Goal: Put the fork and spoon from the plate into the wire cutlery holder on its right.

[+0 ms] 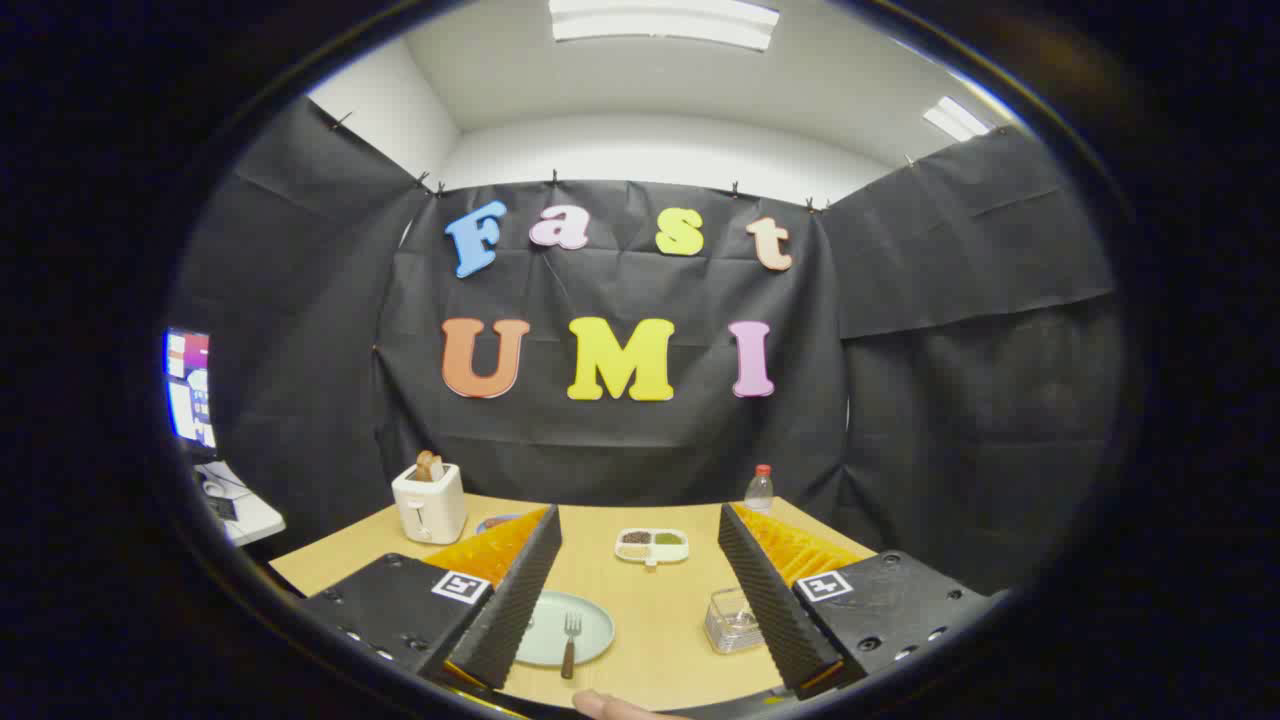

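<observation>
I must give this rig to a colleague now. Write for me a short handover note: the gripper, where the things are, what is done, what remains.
Gripper: fingers wide open, holding nothing, raised above the table.
Plate: on the table between the fingers, nearer the left one, partly hidden by it. The fork lies on its right part, handle over the near rim. I cannot make out the spoon; it may be behind the left finger.
Wire cutlery holder: right of the plate, against the right finger; it looks empty.
Done: nothing moved yet.
Left: fork and spoon into the holder.
</observation>
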### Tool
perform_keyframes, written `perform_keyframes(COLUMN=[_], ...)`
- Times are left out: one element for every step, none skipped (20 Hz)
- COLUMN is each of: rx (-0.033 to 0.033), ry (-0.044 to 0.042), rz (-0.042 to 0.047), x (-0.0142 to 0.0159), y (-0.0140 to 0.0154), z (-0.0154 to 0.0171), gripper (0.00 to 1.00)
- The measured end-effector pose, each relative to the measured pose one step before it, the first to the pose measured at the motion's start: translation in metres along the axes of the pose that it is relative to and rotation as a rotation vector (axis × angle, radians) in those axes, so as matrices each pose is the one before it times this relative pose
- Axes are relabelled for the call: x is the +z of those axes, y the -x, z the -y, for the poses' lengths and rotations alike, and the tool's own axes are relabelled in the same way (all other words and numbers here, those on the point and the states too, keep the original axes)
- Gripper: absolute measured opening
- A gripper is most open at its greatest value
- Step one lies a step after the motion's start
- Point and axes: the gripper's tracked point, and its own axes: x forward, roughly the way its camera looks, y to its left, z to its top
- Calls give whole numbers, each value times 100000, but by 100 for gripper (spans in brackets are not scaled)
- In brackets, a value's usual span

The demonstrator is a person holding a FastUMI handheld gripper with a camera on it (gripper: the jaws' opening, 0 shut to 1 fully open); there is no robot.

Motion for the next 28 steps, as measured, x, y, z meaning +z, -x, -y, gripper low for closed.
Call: perform_keyframes(rx=[402,-260,-579,115,7,-118,-8,314,471,926,430,389,188,686,953,1930,198,-461,-156,727,682,276,820,630,876,1025,786,227], ry=[-234,-869,-1426,-645,91,437,690,627,692,245,392,109,-214,-746,-1152,-189,-104,822,1112,1514,461,537,478,774,376,-107,-101,40], rz=[173,-116,-47,-75,49,95,-117,8,-318,-217,-683,-359,-447,41,-613,-750,-560,-1368,-1818,-2017,-2092,-2739,-2721,-3657,-3823,-4147,-4271,-3451], x=[150,228,136,175,74,125,-76,16,-142,-44,-181,-115,-129,-90,-234,-309,-392,-492,-828,-756,-742,-846,-1066,-1242,-1190,-1183,-1167,-858], y=[-98,-148,-52,-95,-40,-152,-244,-184,-178,-227,-335,-259,-378,-329,-347,-440,-553,-575,-747,-710,-560,-741,-817,-973,-946,-927,-909,-867], z=[-75,-25,209,-61,-57,-26,-47,-190,-241,-265,-310,-74,-195,-223,-428,-516,-236,80,-159,-563,-395,-299,-331,-399,-400,-435,-381,-221], gripper=[95,95,95,95,95,95,95,95,95,95,95,95,95,95,95,95,95,95,95,95,95,95,95,95,95,95,96,95])
